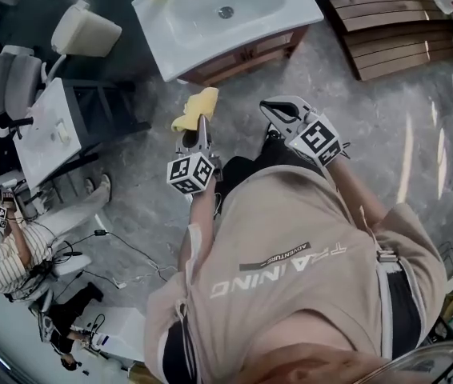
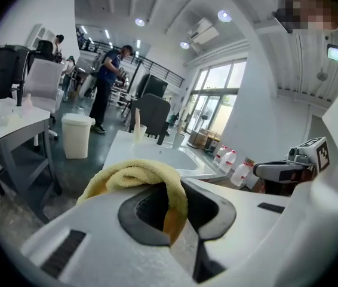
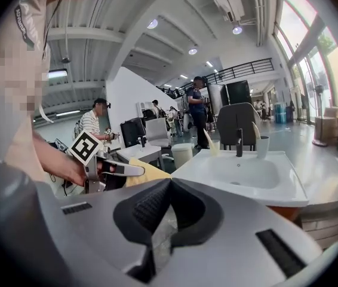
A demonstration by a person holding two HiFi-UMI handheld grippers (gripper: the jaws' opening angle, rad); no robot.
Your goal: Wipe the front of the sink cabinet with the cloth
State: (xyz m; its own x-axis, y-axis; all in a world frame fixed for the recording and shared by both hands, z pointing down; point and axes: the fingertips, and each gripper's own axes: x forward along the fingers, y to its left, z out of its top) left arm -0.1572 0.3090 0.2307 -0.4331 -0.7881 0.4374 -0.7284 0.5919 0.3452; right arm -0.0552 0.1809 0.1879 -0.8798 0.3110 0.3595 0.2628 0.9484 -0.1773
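Note:
The sink cabinet stands ahead of me, with a white basin point(image 1: 226, 14) on top and a brown wooden front point(image 1: 246, 57) below. My left gripper point(image 1: 200, 125) is shut on a yellow cloth point(image 1: 197, 106), held a short way off the cabinet front and not touching it. In the left gripper view the cloth point(image 2: 134, 178) bulges out between the jaws, with the basin point(image 2: 157, 155) beyond. My right gripper point(image 1: 271, 107) hangs to the right of the cloth, shut on nothing. Its view shows the basin point(image 3: 240, 175) and the left gripper point(image 3: 118, 170) with the cloth point(image 3: 146, 173).
A white bin point(image 1: 86, 30) and a white table point(image 1: 46, 130) stand to the left of the cabinet. Wooden slats point(image 1: 394, 22) lie at the upper right. A seated person point(image 1: 6, 254) and floor cables point(image 1: 106, 242) are at the lower left. Water bottles point(image 2: 232, 160) stand beyond the sink.

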